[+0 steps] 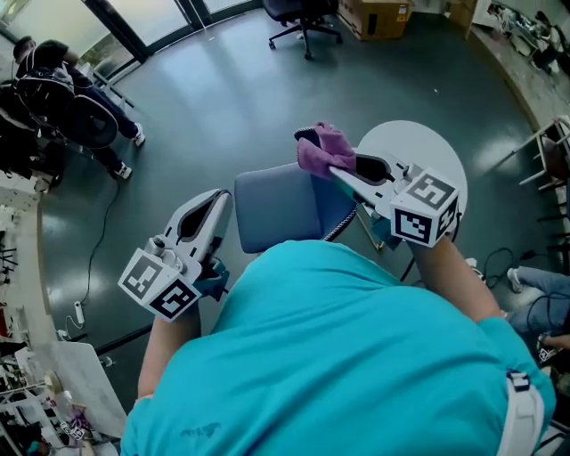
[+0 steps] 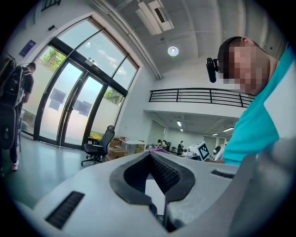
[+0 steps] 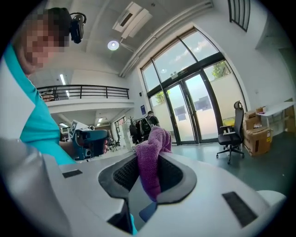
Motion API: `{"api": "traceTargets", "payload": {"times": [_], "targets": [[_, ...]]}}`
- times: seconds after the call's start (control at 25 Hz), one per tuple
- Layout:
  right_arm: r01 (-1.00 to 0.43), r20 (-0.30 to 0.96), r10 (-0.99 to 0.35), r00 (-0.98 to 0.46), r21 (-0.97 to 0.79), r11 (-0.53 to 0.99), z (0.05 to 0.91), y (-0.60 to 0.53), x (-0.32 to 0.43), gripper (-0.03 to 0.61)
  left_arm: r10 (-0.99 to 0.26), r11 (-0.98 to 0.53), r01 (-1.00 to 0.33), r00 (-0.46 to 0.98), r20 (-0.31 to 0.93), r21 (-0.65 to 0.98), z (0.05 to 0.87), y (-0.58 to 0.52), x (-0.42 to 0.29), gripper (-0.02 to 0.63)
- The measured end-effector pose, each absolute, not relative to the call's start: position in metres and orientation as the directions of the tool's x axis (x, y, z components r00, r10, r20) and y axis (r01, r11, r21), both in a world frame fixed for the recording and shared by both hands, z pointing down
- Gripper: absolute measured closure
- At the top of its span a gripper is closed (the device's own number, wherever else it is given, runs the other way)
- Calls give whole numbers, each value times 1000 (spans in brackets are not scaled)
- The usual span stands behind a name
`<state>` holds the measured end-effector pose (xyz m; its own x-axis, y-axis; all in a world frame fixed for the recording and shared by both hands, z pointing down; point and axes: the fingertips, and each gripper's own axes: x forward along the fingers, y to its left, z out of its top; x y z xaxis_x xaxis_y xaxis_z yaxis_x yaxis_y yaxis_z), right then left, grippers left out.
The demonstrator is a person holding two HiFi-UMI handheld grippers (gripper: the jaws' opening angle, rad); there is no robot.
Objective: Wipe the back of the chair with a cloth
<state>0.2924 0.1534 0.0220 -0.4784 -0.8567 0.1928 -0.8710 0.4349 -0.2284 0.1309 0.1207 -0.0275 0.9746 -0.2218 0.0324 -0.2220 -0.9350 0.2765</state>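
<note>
At the far left of the head view, a seated person (image 1: 62, 89) with dark bags is by the glass wall, well apart from the work. A thin cable (image 1: 96, 258) trails over the grey-green floor (image 1: 205, 107).

The left gripper (image 1: 217, 196) hangs just left of the chair (image 1: 276, 209), apart from it. Its own view shows the tongs (image 2: 150, 155) brought together at the tips with nothing between them. The cube (image 1: 160, 285) at its rear carries black-and-white square markers, not letters.

The chair's blue-grey padded panel sits in the middle, directly in front of the person's teal shirt (image 1: 356, 356).

The purple cloth (image 1: 322, 150) is at the panel's far right corner. Whether it presses on the padding cannot be told from here. The right gripper (image 1: 333, 167) is clamped on it, and in that gripper's view the cloth (image 3: 151, 162) is pinched between the ribbed black pads and bunches above them.

Right of the chair stands a round white table (image 1: 427, 147). A black office chair (image 1: 303, 18) and a cardboard box (image 1: 374, 18) stand at the far side of the floor.
</note>
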Motion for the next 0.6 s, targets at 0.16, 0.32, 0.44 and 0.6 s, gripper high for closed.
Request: {"api": "traceTargets", "payload": {"times": [0.16, 0.32, 0.44, 0.6], "targets": [[-875, 215, -851, -479, -197, 443, 20, 142, 259, 482, -263, -934, -256, 965, 3, 248, -37, 104, 90, 618], [-881, 223, -854, -470, -185, 436, 13, 142, 248, 482, -260, -926, -246, 966, -9, 287, -35, 101, 76, 618], [-887, 224, -861, -457, -181, 424, 10, 145, 254, 483, -242, -930, -225, 970, -23, 291, -39, 105, 80, 618], [-890, 235, -860, -452, -178, 419, 12, 150, 262, 483, -236, -932, -217, 971, -33, 291, -38, 111, 87, 618]]}}
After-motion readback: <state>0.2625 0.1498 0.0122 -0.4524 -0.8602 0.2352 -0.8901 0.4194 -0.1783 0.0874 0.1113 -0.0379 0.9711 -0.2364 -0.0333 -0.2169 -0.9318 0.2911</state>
